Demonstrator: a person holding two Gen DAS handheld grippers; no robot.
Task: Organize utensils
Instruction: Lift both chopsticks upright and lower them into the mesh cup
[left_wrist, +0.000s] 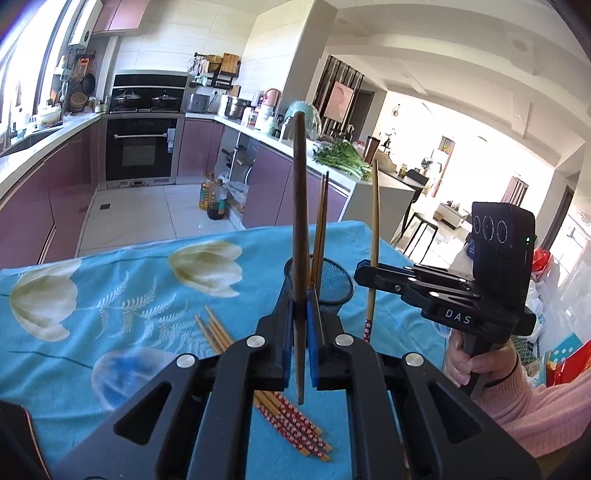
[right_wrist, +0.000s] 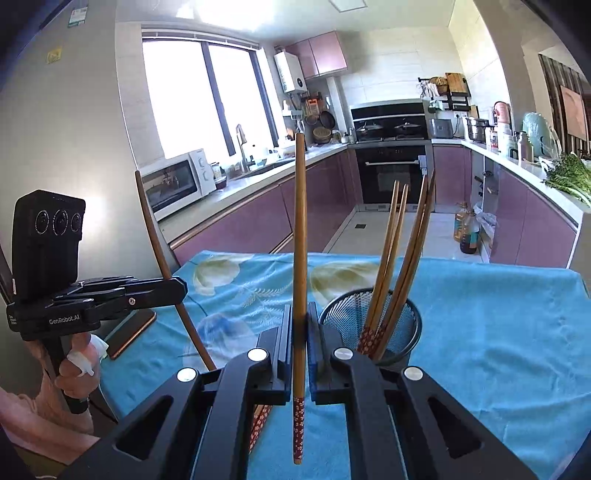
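In the left wrist view my left gripper (left_wrist: 301, 295) is shut on a dark brown chopstick (left_wrist: 299, 206) that stands upright, close in front of a black mesh cup (left_wrist: 334, 286). Two chopsticks (left_wrist: 321, 221) lean in that cup. To the right of the cup, my right gripper (left_wrist: 364, 275) is shut on a light chopstick (left_wrist: 373, 240) with a red patterned end. Several more chopsticks (left_wrist: 295, 417) lie on the blue cloth under my left gripper. In the right wrist view my right gripper (right_wrist: 301, 314) grips the light chopstick (right_wrist: 300, 240) upright, left of the cup (right_wrist: 404, 343). My left gripper (right_wrist: 177, 291) is at the left.
A blue flowered cloth (left_wrist: 110, 277) covers the table. A phone (right_wrist: 127, 332) lies near its left edge. Beyond the table are purple kitchen cabinets (left_wrist: 44, 206), oil bottles (left_wrist: 214, 199) on the floor and greens (left_wrist: 340, 157) on the counter. A hand in a pink sleeve (left_wrist: 532, 391) holds the right gripper.
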